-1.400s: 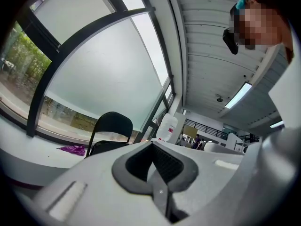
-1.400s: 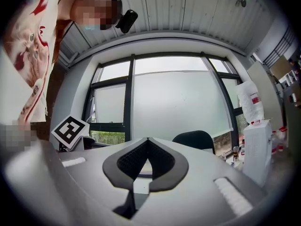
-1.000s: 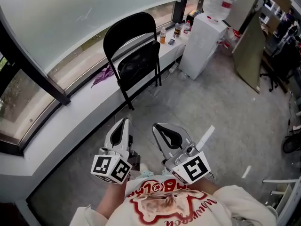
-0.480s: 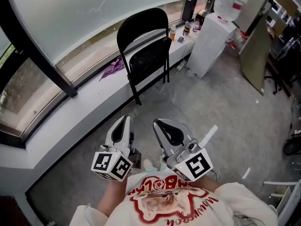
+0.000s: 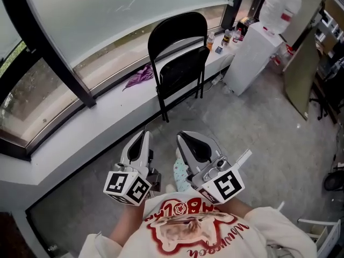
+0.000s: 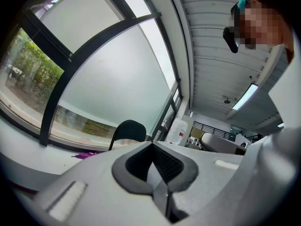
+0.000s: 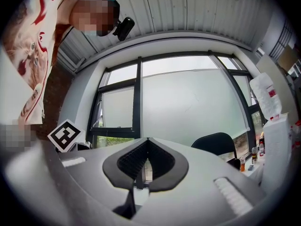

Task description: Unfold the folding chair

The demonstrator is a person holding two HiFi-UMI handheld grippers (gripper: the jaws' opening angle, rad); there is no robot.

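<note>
One folding chair is seen folded against the window ledge, well apart from two grippers. The left gripper and right gripper are held closed, empty. One jug is set on a dispenser.

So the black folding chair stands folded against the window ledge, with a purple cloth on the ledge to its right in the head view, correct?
Not quite: the head view shows the purple cloth on the window ledge to the left of the black folding chair, not to its right. The chair does stand folded against the ledge.
</note>
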